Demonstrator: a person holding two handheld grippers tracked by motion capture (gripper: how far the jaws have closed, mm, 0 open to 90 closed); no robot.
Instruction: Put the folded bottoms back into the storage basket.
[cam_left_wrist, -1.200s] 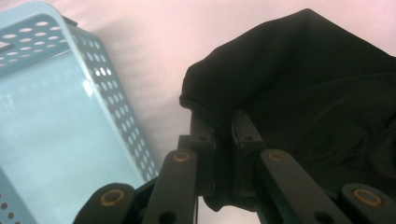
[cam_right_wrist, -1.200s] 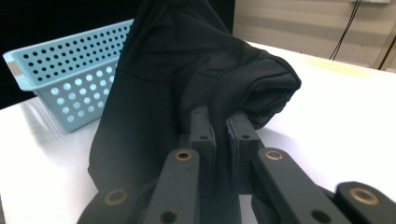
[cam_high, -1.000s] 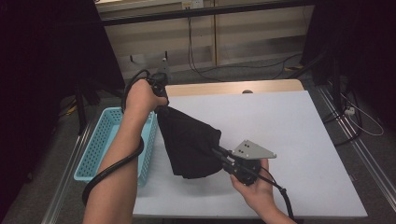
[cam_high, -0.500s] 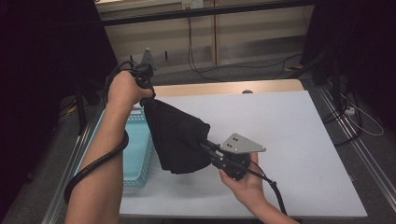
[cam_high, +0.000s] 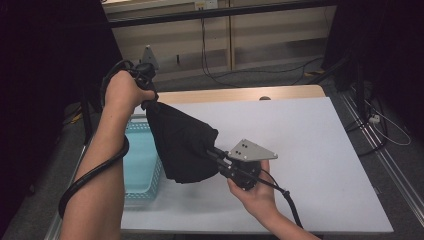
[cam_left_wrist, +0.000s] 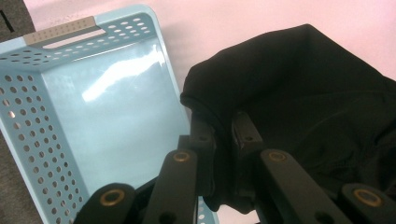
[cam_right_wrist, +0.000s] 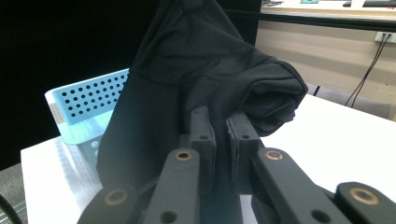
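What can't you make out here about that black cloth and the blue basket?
- High view: the near wall of the blue basket is hidden behind the black cloth.
- Left gripper view: the left tool grips a fold; the cloth's lower end is cut off by the frame edge.
- Right gripper view: what garment it is stays unclear; its folds bunch around the right tool.

no readable text, labels or numbers
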